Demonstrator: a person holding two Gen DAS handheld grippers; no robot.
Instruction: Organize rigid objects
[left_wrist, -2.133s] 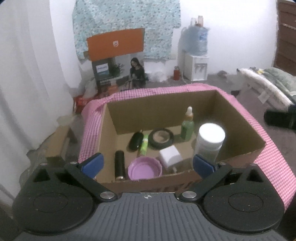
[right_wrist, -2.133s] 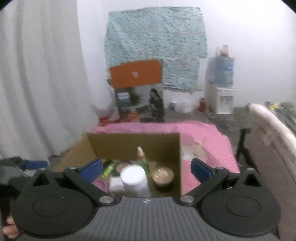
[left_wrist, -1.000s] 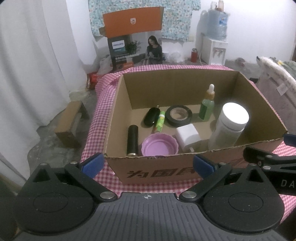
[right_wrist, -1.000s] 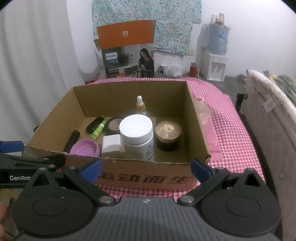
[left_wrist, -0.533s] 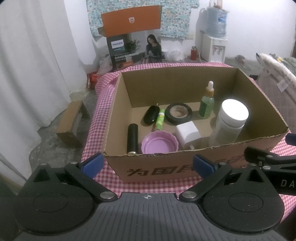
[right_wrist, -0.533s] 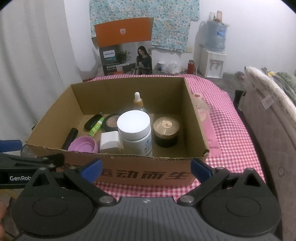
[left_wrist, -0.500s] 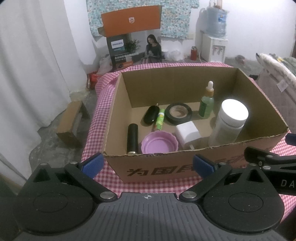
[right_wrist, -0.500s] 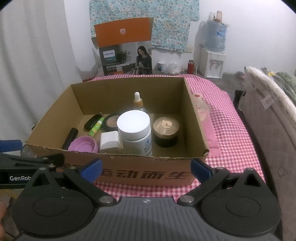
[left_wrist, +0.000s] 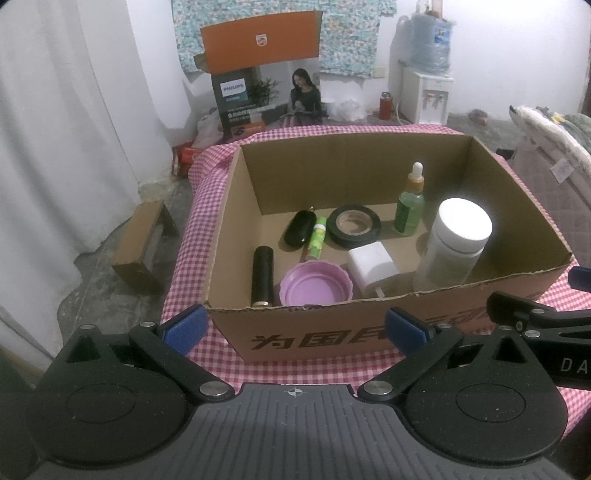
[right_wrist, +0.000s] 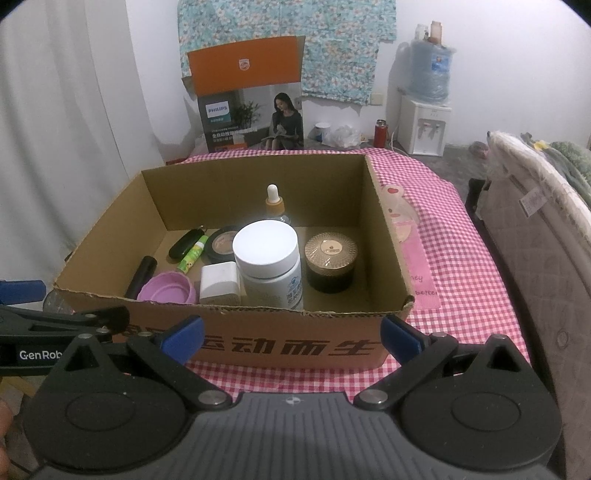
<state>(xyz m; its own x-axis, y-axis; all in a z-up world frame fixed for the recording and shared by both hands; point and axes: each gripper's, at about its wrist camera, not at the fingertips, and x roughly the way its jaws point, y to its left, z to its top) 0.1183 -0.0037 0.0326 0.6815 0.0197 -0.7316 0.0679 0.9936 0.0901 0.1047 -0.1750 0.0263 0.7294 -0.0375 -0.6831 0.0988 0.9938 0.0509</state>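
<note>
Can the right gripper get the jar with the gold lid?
Probably yes. The right gripper is open and empty, the cardboard box has no top, and the gold-lidded jar stands with free space around it, so coming from above looks clear.

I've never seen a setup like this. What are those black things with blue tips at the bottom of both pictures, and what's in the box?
They are two hand-held grippers, one per hand; there is no robot. Each carries a wide-angle camera that looks along its two blue-padded fingers. One picture comes from the left gripper, the other from the right gripper. Both are open and hold nothing.

In front of them an open brown cardboard box stands on a pink checked tablecloth. Inside are a tall white-capped plastic jar, a dark jar with a gold lid, a green dropper bottle, a white cube-shaped plug, a purple round lid, a roll of black tape, a black cylinder, a small green tube and a black oval case.
</note>
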